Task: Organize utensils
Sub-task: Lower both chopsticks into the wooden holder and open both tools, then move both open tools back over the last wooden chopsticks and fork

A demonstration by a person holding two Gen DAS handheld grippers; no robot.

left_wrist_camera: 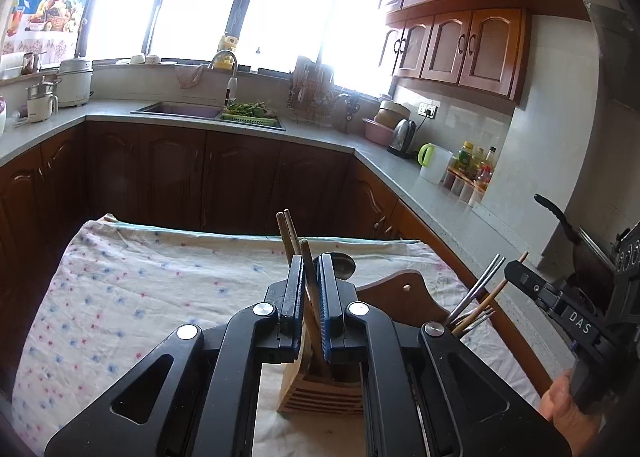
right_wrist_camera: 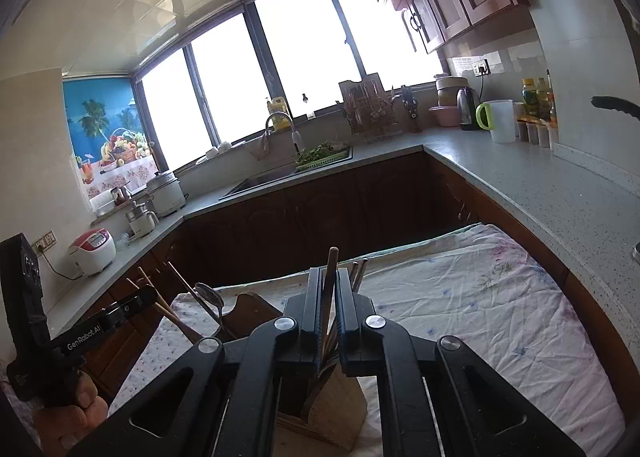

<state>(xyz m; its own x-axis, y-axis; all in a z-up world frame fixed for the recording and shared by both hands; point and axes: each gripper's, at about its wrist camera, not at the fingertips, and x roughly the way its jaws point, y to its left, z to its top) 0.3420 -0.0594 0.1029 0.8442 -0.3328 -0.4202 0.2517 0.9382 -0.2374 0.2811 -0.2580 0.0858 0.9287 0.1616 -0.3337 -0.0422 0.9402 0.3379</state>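
Observation:
A slotted wooden utensil holder (left_wrist_camera: 320, 393) stands on the cloth-covered table (left_wrist_camera: 140, 297). My left gripper (left_wrist_camera: 311, 277) is shut on a wooden utensil handle (left_wrist_camera: 310, 277) that runs down into the holder. Two wooden chopsticks (left_wrist_camera: 286, 233) rise behind its left finger. My right gripper (right_wrist_camera: 329, 289) is shut on a dark wooden-handled utensil (right_wrist_camera: 331, 277) over the same holder (right_wrist_camera: 332, 413). Metal and wooden chopsticks (left_wrist_camera: 478, 297) stick up from the holder's right side. A metal spoon (right_wrist_camera: 210, 297) and more chopsticks stand at the left in the right wrist view.
A wooden board (left_wrist_camera: 404, 293) lies behind the holder. The grey counter (left_wrist_camera: 420, 193) runs along the right with a kettle (left_wrist_camera: 402, 135), a white jug (left_wrist_camera: 434, 163) and sauce bottles. The sink (left_wrist_camera: 180, 111) sits under the windows. A pan handle (left_wrist_camera: 554, 213) sticks out at the right.

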